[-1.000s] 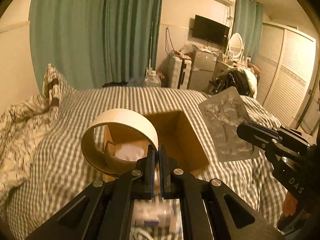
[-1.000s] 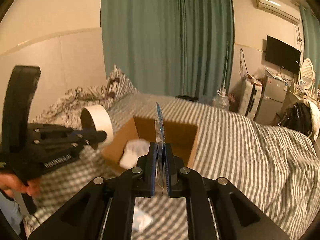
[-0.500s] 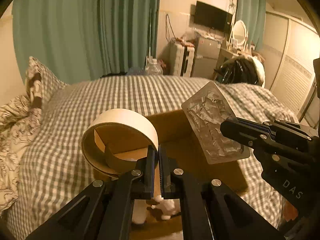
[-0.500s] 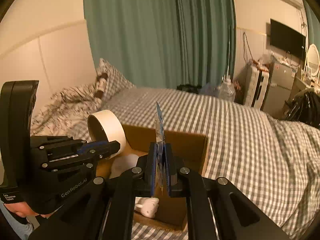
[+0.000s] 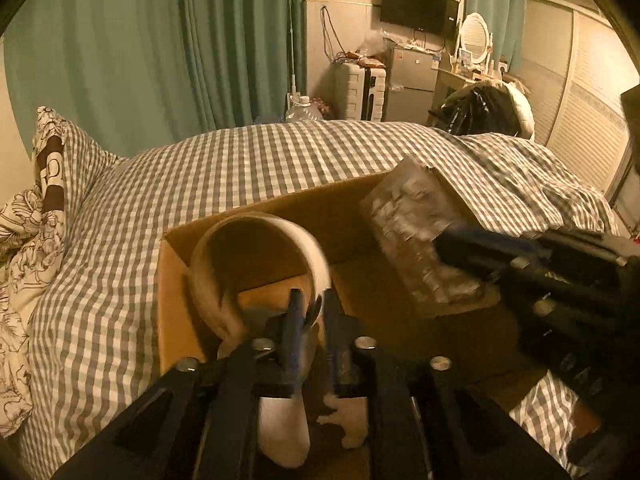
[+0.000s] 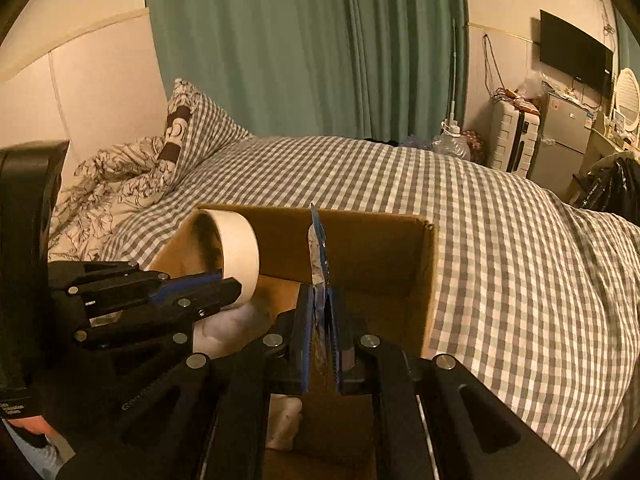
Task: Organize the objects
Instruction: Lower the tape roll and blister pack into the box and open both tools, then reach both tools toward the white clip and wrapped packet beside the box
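Note:
An open cardboard box [image 5: 280,208] [image 6: 424,264] sits on the checked bed. My left gripper [image 5: 310,308] holds a white tape roll [image 5: 256,272] by its rim, low inside the box; its jaws look slightly parted and blurred. The roll also shows in the right wrist view [image 6: 238,256], with the left gripper [image 6: 224,288] beside it. My right gripper [image 6: 322,304] is shut on a silver blister pack [image 6: 318,252], held edge-on over the box. The pack [image 5: 416,244] and right gripper [image 5: 444,248] show at the right of the left wrist view.
White soft items [image 5: 280,428] [image 6: 224,328] lie on the box floor. A patterned pillow [image 6: 176,140] and floral bedding [image 5: 16,240] lie at the left. Green curtains [image 6: 304,48], a suitcase [image 5: 360,84] and a small fridge [image 5: 412,76] stand beyond the bed.
Both grippers have moved forward and down into the box with the tape roll and the blister pack. The left gripper's jaws have parted slightly around the roll's rim.

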`<act>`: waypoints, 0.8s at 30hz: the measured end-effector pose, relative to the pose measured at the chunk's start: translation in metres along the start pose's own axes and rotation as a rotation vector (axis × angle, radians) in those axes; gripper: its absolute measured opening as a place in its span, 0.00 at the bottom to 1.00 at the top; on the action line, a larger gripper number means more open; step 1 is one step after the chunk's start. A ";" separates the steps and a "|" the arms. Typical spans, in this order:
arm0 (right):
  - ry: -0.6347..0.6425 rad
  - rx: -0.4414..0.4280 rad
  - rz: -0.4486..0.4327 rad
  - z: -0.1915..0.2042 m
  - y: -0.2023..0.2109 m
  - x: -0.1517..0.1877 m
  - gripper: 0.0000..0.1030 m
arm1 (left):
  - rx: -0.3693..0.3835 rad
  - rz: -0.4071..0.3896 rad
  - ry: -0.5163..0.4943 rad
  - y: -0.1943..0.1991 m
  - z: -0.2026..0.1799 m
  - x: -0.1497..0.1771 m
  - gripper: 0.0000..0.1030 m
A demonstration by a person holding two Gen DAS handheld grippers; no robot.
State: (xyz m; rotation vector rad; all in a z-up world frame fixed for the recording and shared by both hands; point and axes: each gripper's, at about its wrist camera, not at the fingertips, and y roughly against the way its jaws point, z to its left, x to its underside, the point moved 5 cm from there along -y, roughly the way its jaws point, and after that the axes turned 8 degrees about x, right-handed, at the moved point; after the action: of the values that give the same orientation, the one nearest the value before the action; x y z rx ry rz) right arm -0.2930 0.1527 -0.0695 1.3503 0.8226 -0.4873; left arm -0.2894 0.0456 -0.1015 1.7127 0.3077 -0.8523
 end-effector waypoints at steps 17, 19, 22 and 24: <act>0.056 0.074 -0.178 -0.011 0.195 -0.010 0.64 | -0.133 -0.130 0.012 0.163 -0.027 0.020 0.88; 0.067 0.072 -0.202 -0.008 0.219 -0.010 0.68 | -0.135 -0.147 0.040 0.183 -0.025 0.028 0.92; 0.075 0.062 -0.218 -0.003 0.246 -0.003 0.71 | -0.140 -0.172 0.088 0.209 -0.022 0.044 0.96; 0.083 0.062 -0.218 0.000 0.259 0.006 0.72 | -0.153 -0.183 0.112 0.222 -0.021 0.057 0.97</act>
State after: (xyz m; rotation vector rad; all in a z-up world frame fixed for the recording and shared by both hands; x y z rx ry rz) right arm -0.0991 0.2010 0.0951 1.3510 1.0374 -0.6342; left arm -0.1079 -0.0201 0.0245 1.6091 0.5977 -0.8439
